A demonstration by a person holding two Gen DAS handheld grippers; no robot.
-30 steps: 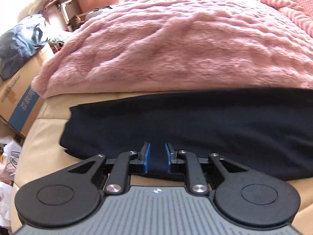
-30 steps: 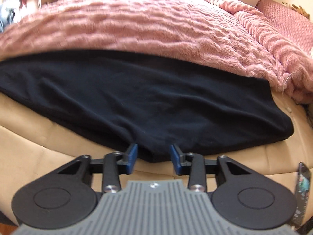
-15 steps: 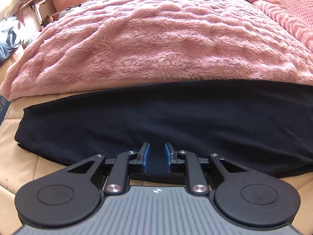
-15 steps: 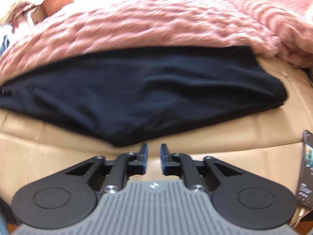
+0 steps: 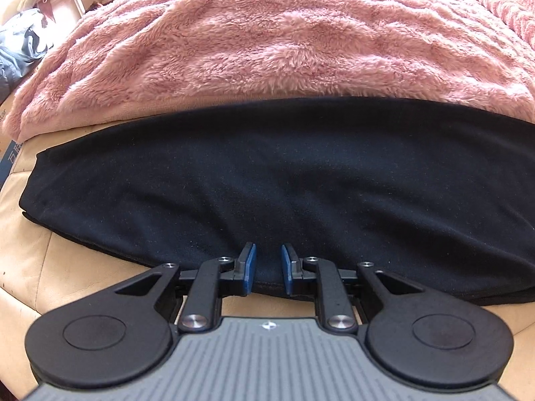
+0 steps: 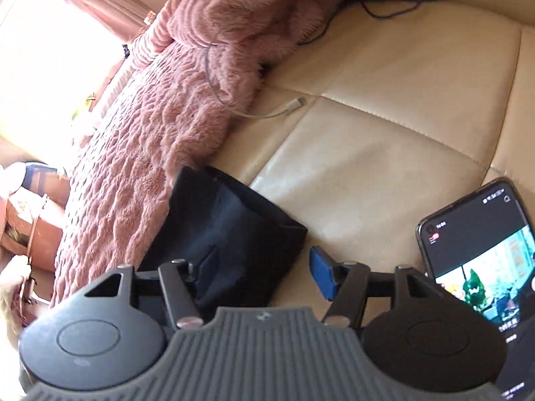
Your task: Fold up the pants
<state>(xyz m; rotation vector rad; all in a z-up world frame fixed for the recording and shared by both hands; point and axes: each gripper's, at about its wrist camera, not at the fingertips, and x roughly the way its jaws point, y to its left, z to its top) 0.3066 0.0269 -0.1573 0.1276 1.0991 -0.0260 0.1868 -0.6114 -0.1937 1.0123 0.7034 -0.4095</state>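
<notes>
The long black fleece pants (image 5: 284, 180) lie folded lengthwise across the tan leather sofa cushion (image 6: 384, 127), their far edge at twelve o'clock touching the pink fluffy blanket (image 5: 267, 40). The next fold, end over end, looks about to begin and calls for a grip on the end at three o'clock. The left gripper (image 5: 266, 269) tilts steeply down, jaws pinching the near hem. The right gripper (image 6: 260, 269), rolled sideways over that end, has just spread its jaws and holds nothing; a lit smartphone (image 6: 481, 250) lies at three o'clock.
</notes>
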